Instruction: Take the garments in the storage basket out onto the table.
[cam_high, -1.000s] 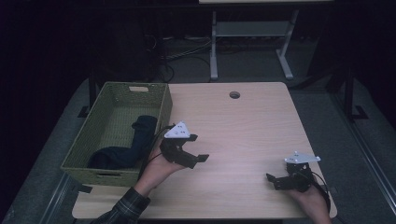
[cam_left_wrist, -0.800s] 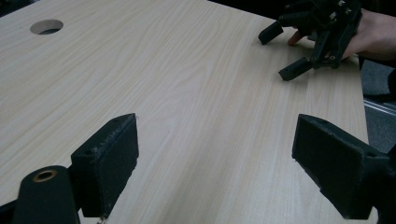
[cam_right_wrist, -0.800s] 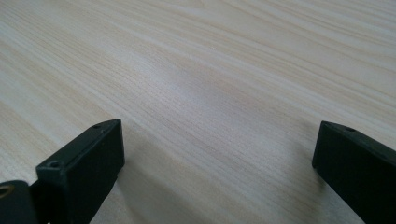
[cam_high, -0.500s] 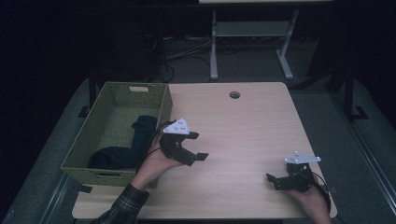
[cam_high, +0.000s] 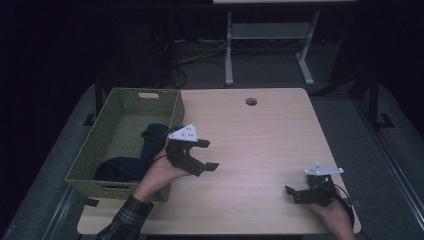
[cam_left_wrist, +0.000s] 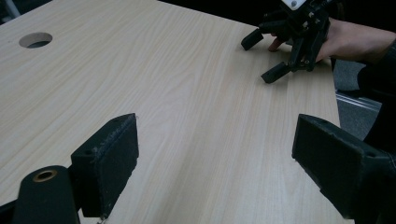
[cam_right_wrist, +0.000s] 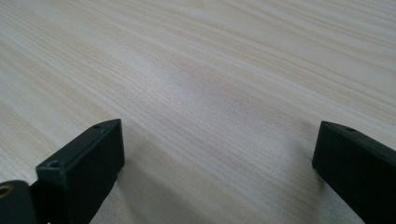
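My left gripper (cam_high: 207, 155) hovers over the wooden table (cam_high: 260, 145) just right of a green woven basket (cam_high: 103, 186), open, with nothing between its jaws. In the left gripper view its fingers (cam_left_wrist: 108, 164) stand wide apart above bare wood. A dark cloth (cam_high: 131, 161) lies inside the basket. My right gripper (cam_high: 294, 195) rests low near the table's front right corner, open and empty; in the right gripper view its pads (cam_right_wrist: 88, 156) frame bare tabletop. The left gripper view also catches the right gripper (cam_left_wrist: 289, 44) farther off, held by a hand.
A round cable hole (cam_high: 251, 101) sits near the table's far edge, also the hole (cam_left_wrist: 36, 39) in the left gripper view. A white desk frame (cam_high: 265, 45) and cables stand on the dark floor beyond the table.
My left gripper has drifted slightly up and away from the front edge. The right gripper has stayed in place. Both remain open.
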